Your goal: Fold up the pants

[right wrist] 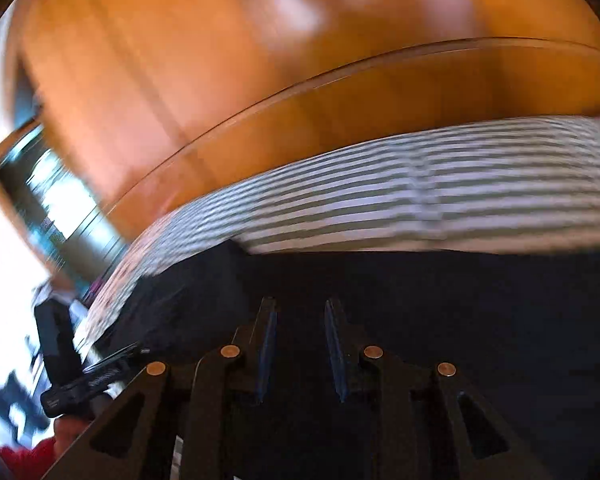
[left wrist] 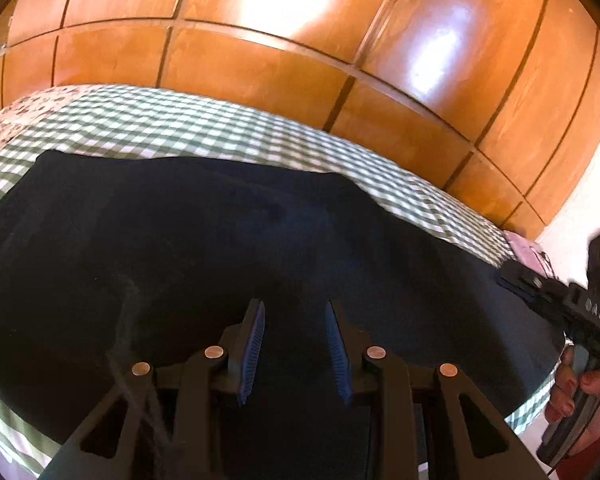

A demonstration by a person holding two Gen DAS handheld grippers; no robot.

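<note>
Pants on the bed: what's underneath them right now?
The dark pants lie on a green-and-white checked bedcover, which shows past their far edge and sides. The part of the cover beneath the pants is hidden, so anything else underneath can't be seen.

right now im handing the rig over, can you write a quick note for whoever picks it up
Left tool: open, holding nothing, poised over the dark pants.
Right tool: open, holding nothing, also over the pants; its view is motion-blurred.
Pants lie spread on the green checked bedspread, in front of the wooden wardrobe. The far edge looks straight; how many folds are already made cannot be told.
Left to do: grip an edge with both tools, fold over, and smooth flat.
</note>
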